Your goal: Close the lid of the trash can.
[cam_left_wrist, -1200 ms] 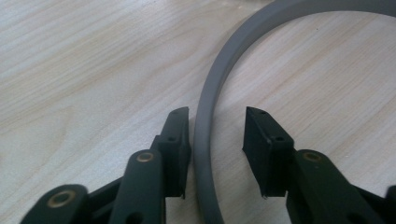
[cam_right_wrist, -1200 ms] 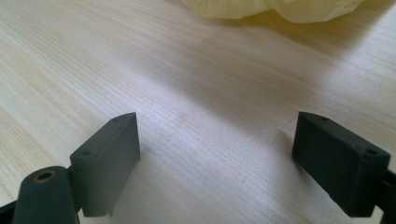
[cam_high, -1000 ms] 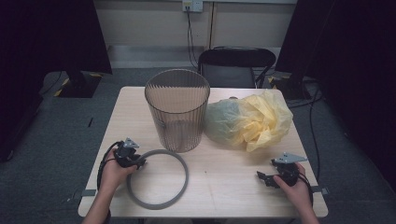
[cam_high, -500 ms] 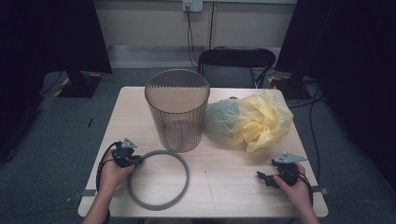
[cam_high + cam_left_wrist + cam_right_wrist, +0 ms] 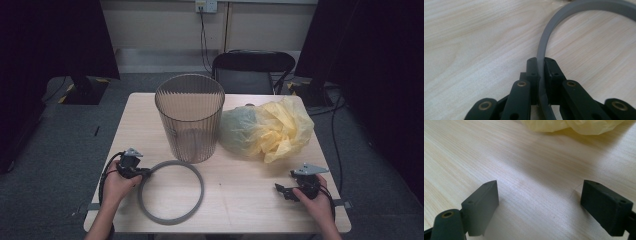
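Note:
A grey plastic ring (image 5: 171, 191) lies flat on the wooden table (image 5: 250, 190) at the front left. My left gripper (image 5: 142, 173) is shut on the ring's left edge; in the left gripper view the ring (image 5: 549, 37) runs between the two black jaws of the gripper (image 5: 541, 72). A tall ribbed bin (image 5: 190, 117) stands upright behind the ring. To its right lies a crumpled yellow plastic bag (image 5: 270, 127). My right gripper (image 5: 282, 190) rests near the front right corner, open, with bare wood between its jaws (image 5: 540, 202); the bag (image 5: 574, 126) lies beyond it.
A black chair (image 5: 252, 70) stands behind the table's far edge. Cables (image 5: 340, 145) run down along the table's right side. Bare wood lies between the ring and the right gripper.
The left hand and its gripper have shifted slightly, still at the ring's left edge. The right gripper, the bin and the bag have not moved.

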Motion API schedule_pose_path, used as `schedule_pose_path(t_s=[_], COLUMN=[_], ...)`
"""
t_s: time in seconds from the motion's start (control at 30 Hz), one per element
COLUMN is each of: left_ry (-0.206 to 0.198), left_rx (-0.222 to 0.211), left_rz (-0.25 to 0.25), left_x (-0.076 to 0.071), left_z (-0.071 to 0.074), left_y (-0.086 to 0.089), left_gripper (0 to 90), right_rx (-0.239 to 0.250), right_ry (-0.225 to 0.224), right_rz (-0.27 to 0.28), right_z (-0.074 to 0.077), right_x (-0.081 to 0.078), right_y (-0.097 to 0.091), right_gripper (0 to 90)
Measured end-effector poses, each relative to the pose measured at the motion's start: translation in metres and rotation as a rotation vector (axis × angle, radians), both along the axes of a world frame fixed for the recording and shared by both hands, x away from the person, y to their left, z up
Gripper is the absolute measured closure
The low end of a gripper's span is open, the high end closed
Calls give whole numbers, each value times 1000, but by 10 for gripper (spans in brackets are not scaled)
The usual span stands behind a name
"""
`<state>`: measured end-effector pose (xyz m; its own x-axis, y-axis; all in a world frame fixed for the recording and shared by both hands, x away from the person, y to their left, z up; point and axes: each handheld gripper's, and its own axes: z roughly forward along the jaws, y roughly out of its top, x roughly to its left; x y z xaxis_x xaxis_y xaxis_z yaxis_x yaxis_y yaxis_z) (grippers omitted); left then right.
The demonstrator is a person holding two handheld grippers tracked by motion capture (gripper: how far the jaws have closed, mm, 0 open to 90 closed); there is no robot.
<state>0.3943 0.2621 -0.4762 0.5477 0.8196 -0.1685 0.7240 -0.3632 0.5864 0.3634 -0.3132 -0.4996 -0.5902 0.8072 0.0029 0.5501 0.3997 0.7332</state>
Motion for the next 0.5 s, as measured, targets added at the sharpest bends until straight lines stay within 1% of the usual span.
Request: schedule_pose_path(t_s=[0.17,0.23,0.27,0.3,0.43,0.5], left_ry=[12,7,9,11,18,13], left_rx=[-58,-78,-101,-115,-136,-132], left_rz=[5,5,3,9,5,2], left_x=[-1,-1,-1,-1,1,1], left_z=[7,12,14,15,25,29], left_y=[3,3,3,3,3,2], left_gripper=[831,833,834,835,837,838], right_rx=[0,0,0,0,0,0], right_ry=[0,0,1,0,1,0], right_rz=[0,0,1,0,1,0], right_z=[0,0,0,0,0,0], right_x=[0,0,0,0,0,0], right_y=[0,0,0,0,0,0], right_gripper=[140,140,141,141,141,141])
